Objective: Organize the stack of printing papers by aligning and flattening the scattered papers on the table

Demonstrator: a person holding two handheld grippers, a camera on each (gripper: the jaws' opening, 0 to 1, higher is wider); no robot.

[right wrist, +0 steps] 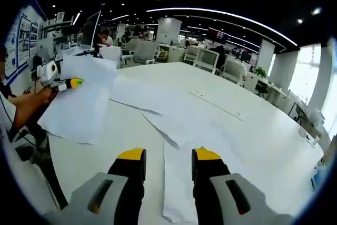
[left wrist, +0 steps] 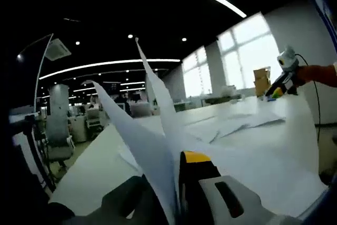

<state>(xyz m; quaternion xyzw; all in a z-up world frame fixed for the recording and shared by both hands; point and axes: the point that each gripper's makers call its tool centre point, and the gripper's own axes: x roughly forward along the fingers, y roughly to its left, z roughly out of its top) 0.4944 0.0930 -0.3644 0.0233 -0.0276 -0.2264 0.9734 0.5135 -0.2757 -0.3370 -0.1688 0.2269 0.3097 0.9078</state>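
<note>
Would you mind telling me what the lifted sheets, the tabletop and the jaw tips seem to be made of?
Lifted sheets: thin matte white paper, bending and curling where the left hand-held gripper pinches them. Tabletop: smooth white surface with a faint sheen, probably laminate. Right hand-held gripper jaw tips: yellow caps on black and grey bodies, likely moulded plastic; the caps might be rubber.

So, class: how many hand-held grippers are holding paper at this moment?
1. The left hand-held gripper lifts sheets off the table; the right hand-held gripper hangs open above loose paper.
</note>
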